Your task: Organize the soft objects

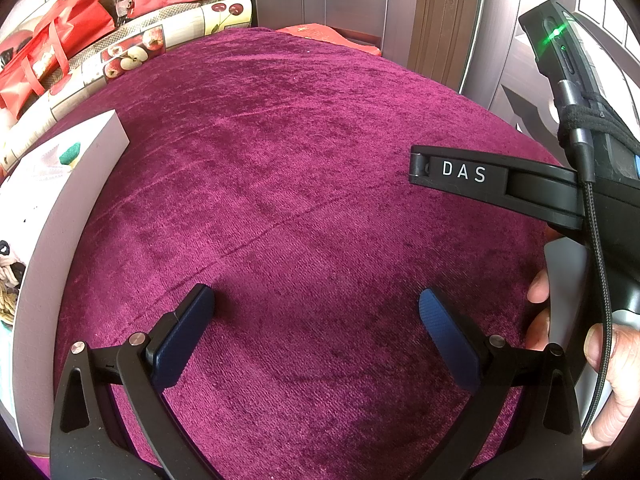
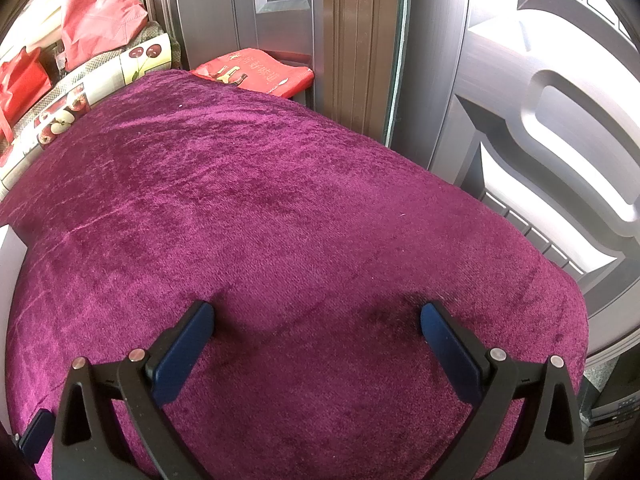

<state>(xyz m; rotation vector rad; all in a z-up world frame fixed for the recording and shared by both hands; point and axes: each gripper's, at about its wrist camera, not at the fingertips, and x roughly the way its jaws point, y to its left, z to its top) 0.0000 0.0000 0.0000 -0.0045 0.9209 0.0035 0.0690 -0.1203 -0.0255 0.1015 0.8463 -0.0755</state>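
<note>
- The left gripper (image 1: 316, 300) was held over the magenta velvet cloth (image 1: 288, 152), its blue-padded fingers (image 1: 188, 332) spread wide with nothing between them.
- The right gripper (image 2: 316, 312) was likewise held over the same cloth (image 2: 260, 200), its jaws set wide apart and empty.
- In the left wrist view, the right gripper's body (image 1: 496, 184), marked "DAS", was seen at the right edge, gripped by the person's hand (image 1: 612, 368); a green indicator light (image 1: 554, 34) was lit on the device above it.
- A white box (image 1: 60, 216) was placed at the left edge of the cloth, just beside the left gripper.
- The soft objects (image 1: 10, 276) were seen inside that box; a green-tipped item (image 1: 70, 152) was noted at its far end. Their exact kind could not be determined.
- Behind the cloth, a fruit-printed covering (image 1: 160, 36) and red bags (image 1: 56, 40) were visible.
- A red printed bag (image 2: 256, 70) lay at the far edge, against the metal door (image 2: 540, 128).
</note>
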